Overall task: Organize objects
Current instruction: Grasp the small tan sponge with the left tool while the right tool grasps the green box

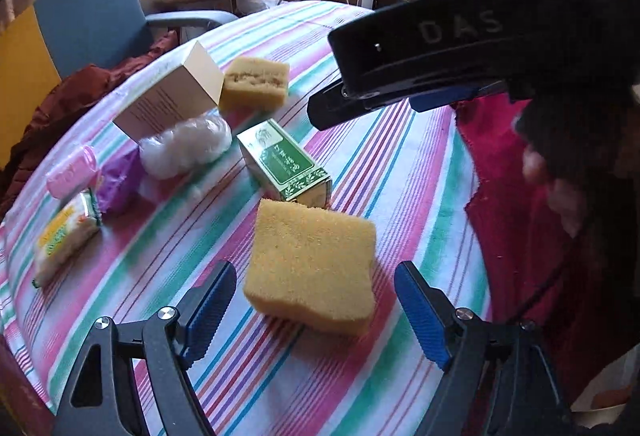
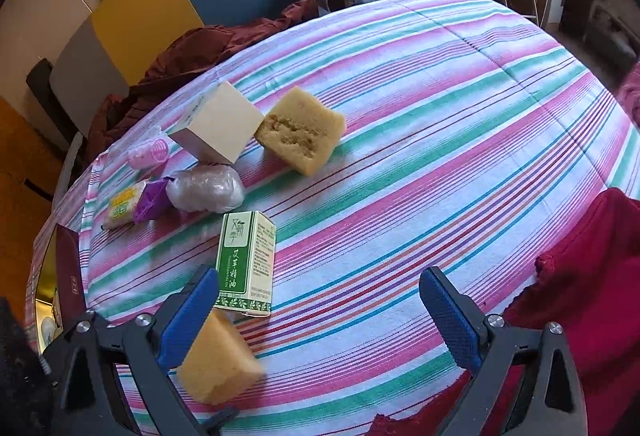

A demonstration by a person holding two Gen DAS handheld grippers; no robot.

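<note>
Presently the left gripper has its jaws wide apart around a yellow sponge, pads clear of it. Right gripper jaws stand open and empty over the striped surface, near its red-cloth edge.

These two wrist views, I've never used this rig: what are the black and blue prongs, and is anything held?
A person holds a two-finger gripper in each hand, with a camera looking along its blue pads. The left gripper has open jaws either side of the near sponge, not pressing it. The right gripper is open and empty. On the striped cloth lie a second sponge, a green box, a cream box, a plastic wad and small packets.
</note>
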